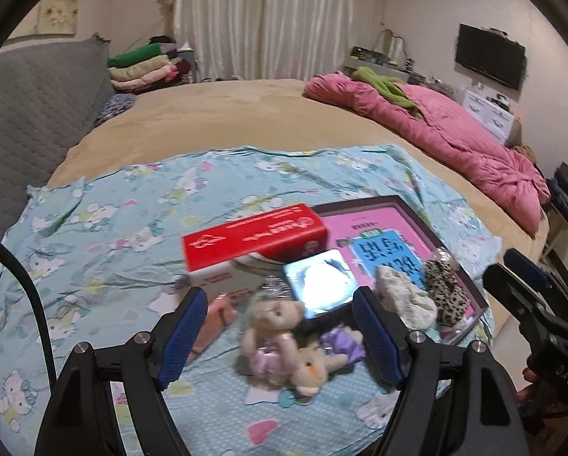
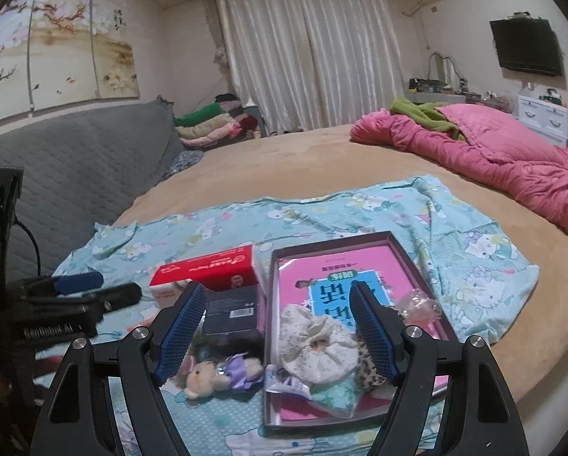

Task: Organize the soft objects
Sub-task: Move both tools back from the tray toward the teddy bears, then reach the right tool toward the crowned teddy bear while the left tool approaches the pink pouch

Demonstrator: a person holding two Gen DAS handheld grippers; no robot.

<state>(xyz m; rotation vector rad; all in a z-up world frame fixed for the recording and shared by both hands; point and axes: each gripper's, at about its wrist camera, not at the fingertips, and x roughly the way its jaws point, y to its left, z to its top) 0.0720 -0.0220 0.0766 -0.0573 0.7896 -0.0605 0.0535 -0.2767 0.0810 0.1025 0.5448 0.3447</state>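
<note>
Grippers: left gripper (image 1: 280, 326) and right gripper (image 2: 276, 326) both spread wide, empty.
Box (image 2: 270, 326): gathers scrunchies (image 2: 314, 345).
Plush bears (image 1: 272, 342): loose, awaiting sorting.

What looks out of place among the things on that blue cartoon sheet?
The two small plush toys lie tumbled on the sheet beside the shallow box, while the white scrunchie and leopard one already sit inside it. The red carton rests tilted on other boxes.
</note>
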